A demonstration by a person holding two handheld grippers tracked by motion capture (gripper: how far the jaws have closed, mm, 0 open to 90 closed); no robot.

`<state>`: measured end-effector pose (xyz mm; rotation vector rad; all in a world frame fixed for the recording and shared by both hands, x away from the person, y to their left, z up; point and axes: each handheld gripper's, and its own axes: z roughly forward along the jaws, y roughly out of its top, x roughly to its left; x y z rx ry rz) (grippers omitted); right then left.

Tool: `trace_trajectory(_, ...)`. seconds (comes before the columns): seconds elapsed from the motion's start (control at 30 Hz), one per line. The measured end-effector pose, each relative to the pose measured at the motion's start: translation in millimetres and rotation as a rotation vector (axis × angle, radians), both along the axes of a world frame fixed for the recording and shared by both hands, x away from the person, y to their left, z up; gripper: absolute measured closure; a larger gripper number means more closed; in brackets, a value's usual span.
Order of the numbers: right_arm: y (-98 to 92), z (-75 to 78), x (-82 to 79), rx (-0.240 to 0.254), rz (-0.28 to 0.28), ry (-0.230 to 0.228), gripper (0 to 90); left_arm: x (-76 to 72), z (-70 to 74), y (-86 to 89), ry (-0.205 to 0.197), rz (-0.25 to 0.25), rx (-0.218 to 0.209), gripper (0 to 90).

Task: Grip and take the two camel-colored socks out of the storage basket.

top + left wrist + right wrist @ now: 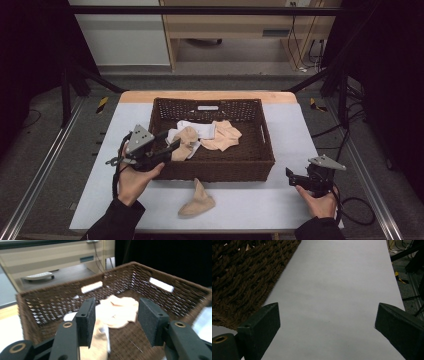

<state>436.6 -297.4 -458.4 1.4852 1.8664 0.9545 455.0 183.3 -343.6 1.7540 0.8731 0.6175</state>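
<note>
Three socks (202, 136) in basket (215, 169) | one sock (197, 201) on table (295, 135)

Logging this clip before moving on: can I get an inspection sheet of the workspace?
Surface: table with pale cover.
Job's things: brown wicker basket holding beige socks and a white sock; one beige sock on the cover in front of it.
Clutter: nothing seen.
Grippers: left tool open above the basket's near left corner, nothing between its pads; right tool open over bare cover.
Cables: black cable by the right hand.
Surroundings: wooden furniture, dark frame.
</note>
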Motion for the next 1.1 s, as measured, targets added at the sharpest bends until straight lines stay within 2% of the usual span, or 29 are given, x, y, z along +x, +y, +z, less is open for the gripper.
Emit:
trace_trajectory(0.03,0.0,0.0,0.0,0.0,0.0,0.0,6.4,0.0,0.0,0.0,0.0,0.0,0.0,47.8)
trace_trajectory(0.07,0.2,0.4,-0.1,0.004,0.002,0.002,6.4,10.8,4.1,0.0,0.013,0.008,-0.011,47.7)
trace_trajectory(0.1,0.2,0.4,-0.1,0.004,0.002,0.002,6.4,10.8,4.1,0.0,0.013,0.008,-0.011,47.6)
trace_trajectory(0.17,0.6,0.5,0.3,0.002,0.005,0.007,6.5,27.0,9.2,-1.1,0.016,0.035,-0.003,47.3)
trace_trajectory(0.23,1.0,1.2,0.5,0.0,0.011,0.008,6.8,36.8,10.8,-1.4,0.025,0.056,-0.003,46.8)
trace_trajectory(0.27,1.3,1.8,0.6,0.001,0.011,0.01,6.8,44.6,10.8,-1.5,0.03,0.069,-0.008,46.7)
trace_trajectory(0.3,1.3,1.8,0.6,0.001,0.011,0.01,6.8,44.6,10.8,-1.5,0.03,0.069,-0.008,46.7)
trace_trajectory(0.4,1.5,2.7,0.3,0.003,0.012,0.008,6.8,59.2,8.1,-2.3,0.047,0.095,-0.007,46.7)
trace_trajectory(0.47,0.9,3.1,0.6,0.006,0.01,0.007,6.5,72.0,4.1,-3.9,0.056,0.112,0.013,46.7)
trace_trajectory(0.5,0.9,3.1,0.6,0.006,0.01,0.007,6.5,72.0,4.1,-3.9,0.056,0.112,0.013,46.5)
trace_trajectory(0.6,1.9,2.5,0.9,0.002,0.013,0.016,6.1,84.7,-1.6,-3.6,0.059,0.128,0.016,46.2)
trace_trajectory(0.67,2.1,2.6,0.8,-0.002,0.013,0.013,6.1,97.2,-10.4,-2.0,0.085,0.153,0.031,46.2)
trace_trajectory(0.7,2.1,2.6,0.8,-0.002,0.013,0.013,6.1,97.2,-10.4,-2.0,0.085,0.153,0.031,46.1)
trace_trajectory(0.73,2.1,2.7,0.6,-0.003,0.01,0.012,6.0,104.4,-16.7,-1.6,0.101,0.163,0.06,46.2)
trace_trajectory(0.77,2.1,2.7,0.6,-0.003,0.01,0.012,6.0,104.4,-16.7,-1.6,0.101,0.163,0.06,46.1)
trace_trajectory(0.8,2.1,2.8,0.4,-0.007,0.007,0.01,6.1,110.5,-22.6,-3.3,0.113,0.166,0.077,46.1)
trace_trajectory(0.9,2.1,2.8,0.4,-0.006,0.014,0.01,7.5,114.5,-26.6,-4.4,0.125,0.158,0.074,45.4)
trace_trajectory(1.1,2.8,3.7,0.6,0.0,0.022,0.007,7.6,122.4,-41.0,-10.9,0.154,0.153,0.136,44.0)
